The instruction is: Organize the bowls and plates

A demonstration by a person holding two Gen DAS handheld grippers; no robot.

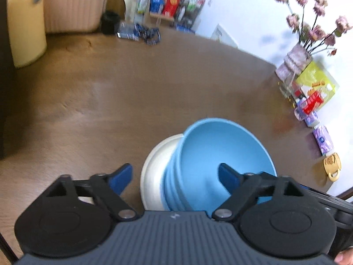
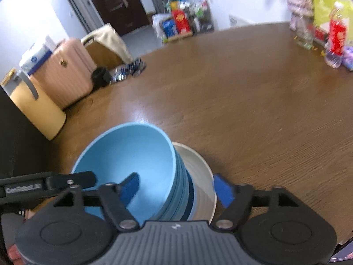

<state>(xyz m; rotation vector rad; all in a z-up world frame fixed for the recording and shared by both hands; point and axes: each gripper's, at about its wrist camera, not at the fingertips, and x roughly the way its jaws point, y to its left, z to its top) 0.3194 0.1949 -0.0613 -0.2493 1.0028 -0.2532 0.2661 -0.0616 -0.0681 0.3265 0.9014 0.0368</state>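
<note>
The broad brown wood-grain desk [image 2: 242,92] carries one pile near its front edge, and everything here is placed from that pile. Lowest is a wide, shallow cream-white plate [image 1: 152,167], rim flared and glossy, so likely slippery and chippable if ceramic. On it sits a nested stack of light-blue smooth bowls [image 2: 130,154], their ribbed rims showing at the side; stiff, probably light plastic or melamine, though the stack may shift if tipped. Best hold looks like the plate's rim from both sides, lifting level. The left gripper [image 1: 174,176] straddles the stack's left wall, jaws apart, clamping nothing. The right gripper [image 2: 176,187] straddles its right wall, jaws apart likewise.
</note>
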